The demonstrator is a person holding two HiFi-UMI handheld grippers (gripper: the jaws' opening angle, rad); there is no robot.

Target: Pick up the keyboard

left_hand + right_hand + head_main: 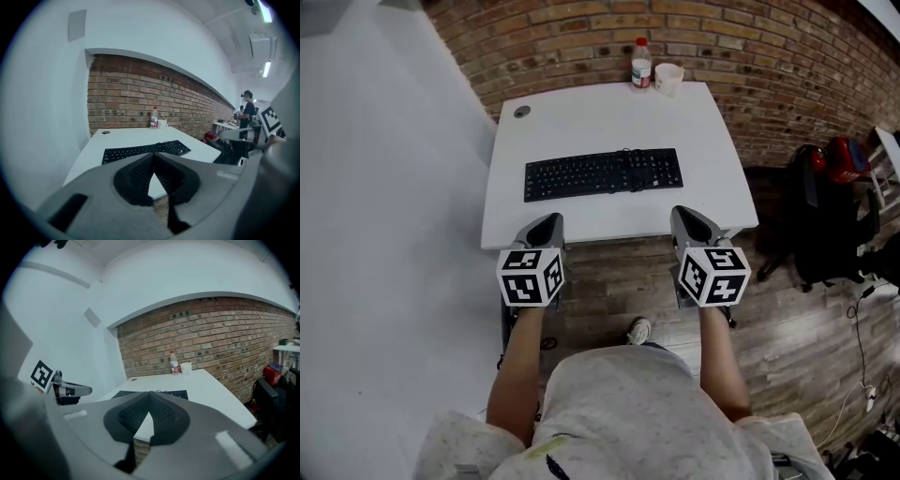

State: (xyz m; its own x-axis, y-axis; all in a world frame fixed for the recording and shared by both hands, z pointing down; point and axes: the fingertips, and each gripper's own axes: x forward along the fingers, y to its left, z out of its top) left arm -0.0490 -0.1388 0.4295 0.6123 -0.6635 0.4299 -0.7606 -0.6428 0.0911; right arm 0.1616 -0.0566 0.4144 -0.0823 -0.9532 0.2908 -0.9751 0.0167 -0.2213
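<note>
The left gripper (542, 228) and the right gripper (694, 223) both have their jaws pressed together on nothing, and both hover at the near edge of the white table (581, 112). The black keyboard (603, 174) lies flat just ahead, between the two and untouched. Beyond it stand a bottle (641, 64) and a cup (668, 78). The pickup looks unstarted: opening, reaching, gripping and lifting all remain.

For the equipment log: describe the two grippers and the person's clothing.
The left gripper and right gripper are grey shells tapering to dark ribbed pads; each carries a white cube with black square markers. The person wears a light speckled short-sleeved shirt.
</note>
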